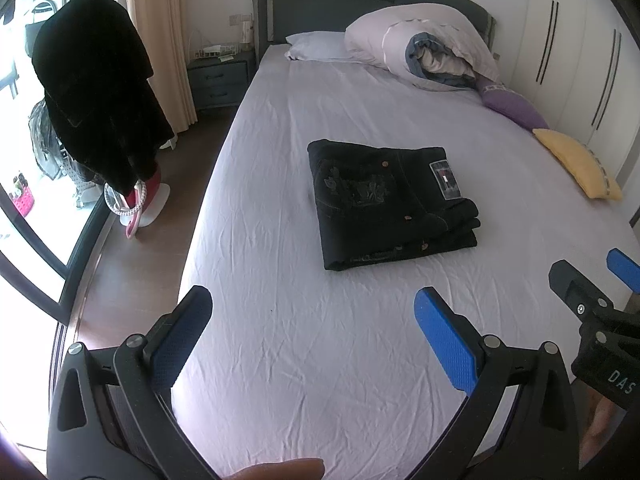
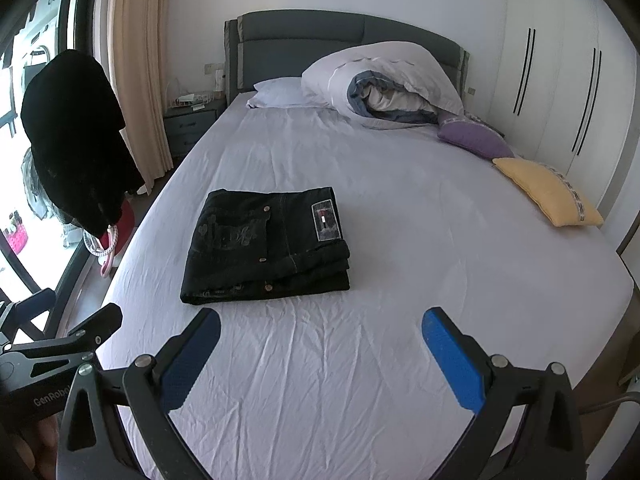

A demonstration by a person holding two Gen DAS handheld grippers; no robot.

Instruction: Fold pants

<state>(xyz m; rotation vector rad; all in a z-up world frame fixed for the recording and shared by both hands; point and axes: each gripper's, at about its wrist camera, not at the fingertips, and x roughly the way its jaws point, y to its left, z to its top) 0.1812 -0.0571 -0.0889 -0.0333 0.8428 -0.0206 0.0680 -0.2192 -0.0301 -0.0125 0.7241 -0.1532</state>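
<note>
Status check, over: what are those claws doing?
Left claw open, empty. Right claw open, empty. Pants folded on bed. Nothing in the way.

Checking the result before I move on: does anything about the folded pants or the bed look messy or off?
Little stands out. The black pants lie in a compact folded stack on the bed sheet, layer edges slightly stepped on the right. Both the left gripper and right gripper are open and clear. Only the duvet is bunched.

The folded pants [image 2: 267, 246] lie on the bed [image 2: 400, 200] ahead of both spread hand-held grippers, left [image 1: 314, 328] and right [image 2: 320, 344], with the pillow [image 2: 276, 94] and rolled duvet [image 2: 384, 84] far beyond them at the headboard [image 2: 304, 48].
</note>
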